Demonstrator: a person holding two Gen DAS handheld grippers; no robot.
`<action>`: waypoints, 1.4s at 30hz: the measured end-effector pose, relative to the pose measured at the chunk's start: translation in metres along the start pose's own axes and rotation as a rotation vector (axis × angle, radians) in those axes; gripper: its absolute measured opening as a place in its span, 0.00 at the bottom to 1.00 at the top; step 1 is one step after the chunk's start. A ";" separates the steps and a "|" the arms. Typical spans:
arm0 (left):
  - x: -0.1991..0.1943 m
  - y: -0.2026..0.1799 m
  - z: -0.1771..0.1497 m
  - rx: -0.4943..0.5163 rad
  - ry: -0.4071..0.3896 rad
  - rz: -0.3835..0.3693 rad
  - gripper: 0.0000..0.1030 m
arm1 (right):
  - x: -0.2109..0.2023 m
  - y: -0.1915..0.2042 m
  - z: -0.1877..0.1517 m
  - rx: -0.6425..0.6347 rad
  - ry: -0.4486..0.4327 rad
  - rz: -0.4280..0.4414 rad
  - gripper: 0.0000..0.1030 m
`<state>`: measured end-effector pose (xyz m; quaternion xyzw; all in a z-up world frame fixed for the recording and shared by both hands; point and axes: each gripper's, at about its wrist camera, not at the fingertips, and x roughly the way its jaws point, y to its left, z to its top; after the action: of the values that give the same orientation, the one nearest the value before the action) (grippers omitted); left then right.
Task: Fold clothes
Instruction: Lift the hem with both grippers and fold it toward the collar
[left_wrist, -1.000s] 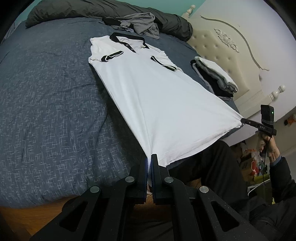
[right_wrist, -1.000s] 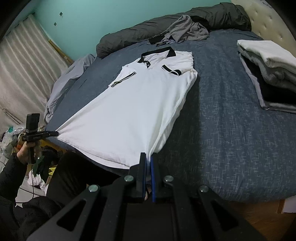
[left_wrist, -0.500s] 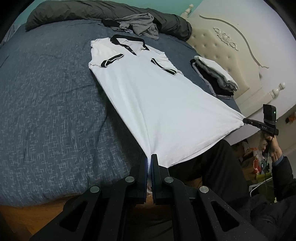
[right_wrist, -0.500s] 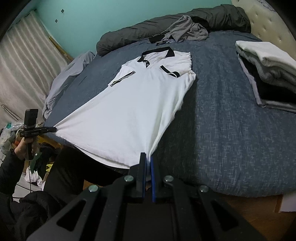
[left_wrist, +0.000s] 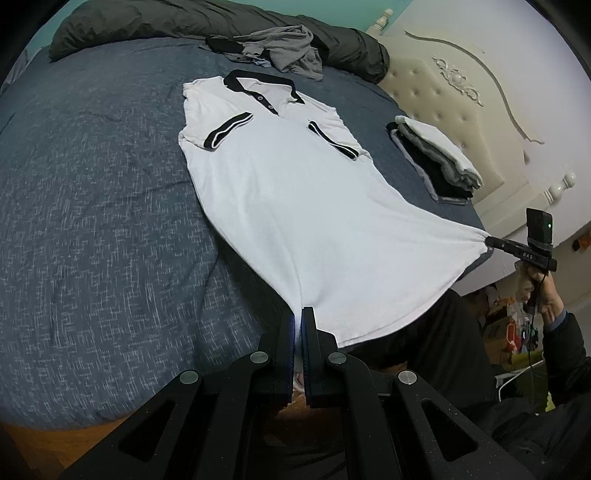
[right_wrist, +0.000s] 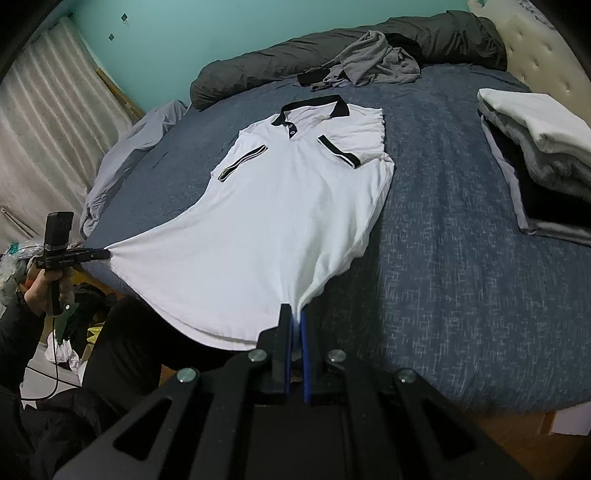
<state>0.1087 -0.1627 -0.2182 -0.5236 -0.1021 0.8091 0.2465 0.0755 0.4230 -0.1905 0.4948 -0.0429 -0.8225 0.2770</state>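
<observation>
The white polo shirt (left_wrist: 295, 206) lies flat on the bed (left_wrist: 92, 221), its hem stretched past the bed's near edge. The left gripper (left_wrist: 297, 314) is clenched on one hem corner and the right gripper (right_wrist: 294, 315) on the other. Wide bare blue cover, speckled and soft, lies on both sides of the shirt. A folded stack (right_wrist: 546, 147) sits well apart near the padded headboard (left_wrist: 461, 122). A crumpled grey garment (right_wrist: 373, 59) lies beyond the black collar.

The polo shirt (left_wrist: 295, 206) is matt white knit cloth with black trim. The bedspread (left_wrist: 92, 221) is heathered blue-grey fabric; the headboard (left_wrist: 436, 99) is smooth tufted cream upholstery.
</observation>
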 end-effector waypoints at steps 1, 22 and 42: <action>0.001 0.001 0.003 -0.001 0.000 0.002 0.03 | 0.001 -0.002 0.003 0.002 0.001 0.000 0.04; 0.032 0.037 0.089 -0.037 -0.006 0.008 0.03 | 0.042 -0.032 0.077 -0.004 0.037 -0.028 0.04; 0.098 0.125 0.265 -0.129 -0.053 0.028 0.03 | 0.129 -0.099 0.251 0.045 0.017 -0.077 0.04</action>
<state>-0.1982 -0.1955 -0.2352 -0.5181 -0.1533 0.8179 0.1980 -0.2219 0.3906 -0.1992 0.5091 -0.0398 -0.8272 0.2344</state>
